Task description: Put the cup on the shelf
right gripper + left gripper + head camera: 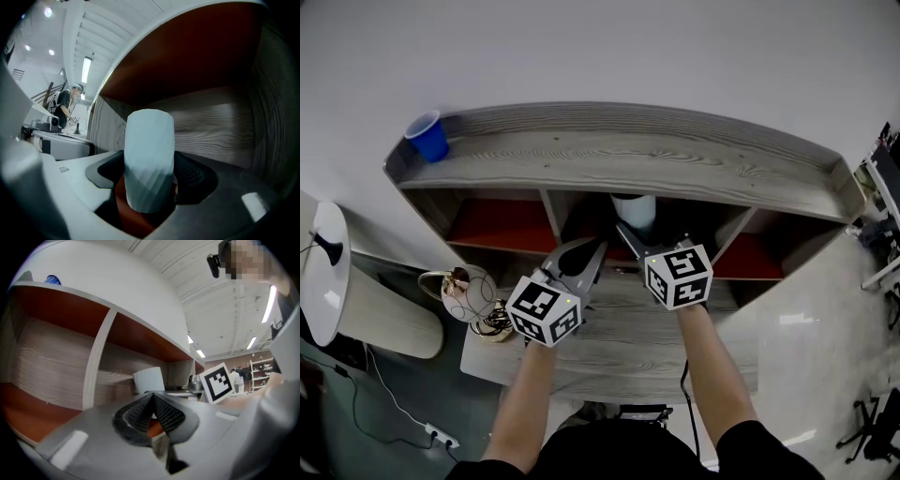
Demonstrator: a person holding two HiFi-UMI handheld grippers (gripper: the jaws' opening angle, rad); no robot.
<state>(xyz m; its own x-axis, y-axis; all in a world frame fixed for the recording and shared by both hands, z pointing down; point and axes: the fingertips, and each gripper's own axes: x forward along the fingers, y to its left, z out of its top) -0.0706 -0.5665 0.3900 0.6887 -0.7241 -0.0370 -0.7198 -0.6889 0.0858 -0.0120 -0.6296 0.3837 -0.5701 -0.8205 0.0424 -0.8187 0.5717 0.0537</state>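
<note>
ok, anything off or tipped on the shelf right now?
Nothing stands out. The white cup is upright in the middle bay, between the jaws of the right gripper. The blue cup stands upright on the shelf top. No spill or damage visible.

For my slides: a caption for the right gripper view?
Right gripper holds a pale cup inside a wooden shelf compartment.

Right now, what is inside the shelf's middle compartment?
A pale cup clamped by the right gripper, over the red floor. The wooden back wall shows beside it; the part behind is hidden.
</note>
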